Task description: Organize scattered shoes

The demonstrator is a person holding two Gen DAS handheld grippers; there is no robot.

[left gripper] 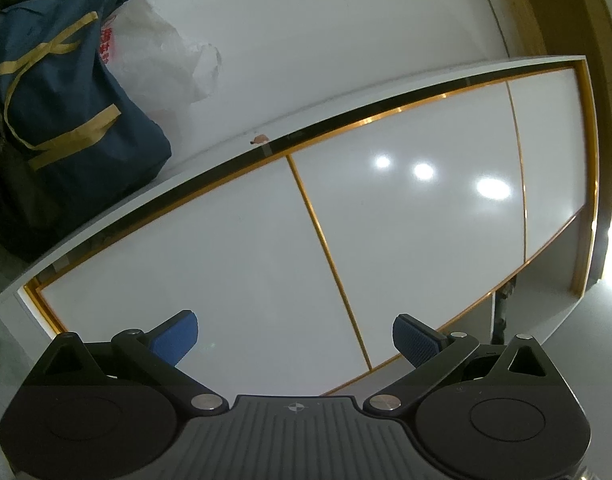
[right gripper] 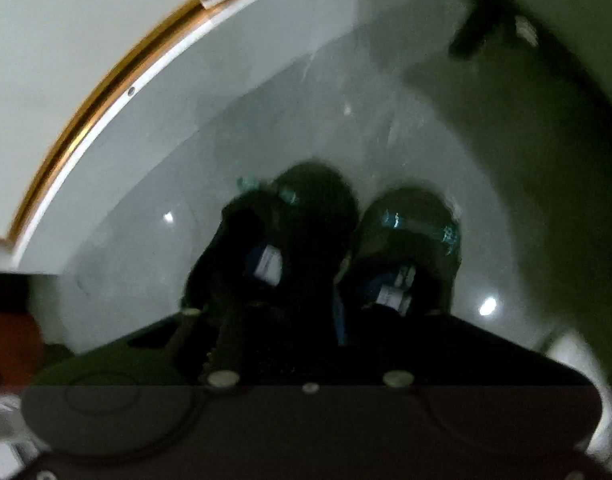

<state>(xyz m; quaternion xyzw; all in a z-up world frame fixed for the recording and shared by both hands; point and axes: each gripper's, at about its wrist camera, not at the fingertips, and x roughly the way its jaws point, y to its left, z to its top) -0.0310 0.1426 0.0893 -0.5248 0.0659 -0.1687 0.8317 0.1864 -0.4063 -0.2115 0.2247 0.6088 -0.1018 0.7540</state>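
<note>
In the right wrist view, two dark shoes with teal accents, the left shoe [right gripper: 281,240] and the right shoe [right gripper: 410,248], sit side by side, toes away from me. My right gripper [right gripper: 338,312] is shut where their inner heel edges meet and seems to hold both. The view is dark and blurred, so the fingertips are hard to make out. They hang over a pale shelf floor [right gripper: 185,152] inside a cabinet. In the left wrist view, my left gripper [left gripper: 295,338] is open and empty, with blue pads [left gripper: 173,340], facing the white cabinet doors [left gripper: 233,248].
The white cabinet has gold trim [left gripper: 330,256] and a white top [left gripper: 233,140]. A navy bag with tan straps [left gripper: 65,112] and a white plastic bag [left gripper: 153,56] stand on the top. A dark object [right gripper: 474,36] lies at the shelf's back. The cabinet's gold-edged frame [right gripper: 105,92] curves at left.
</note>
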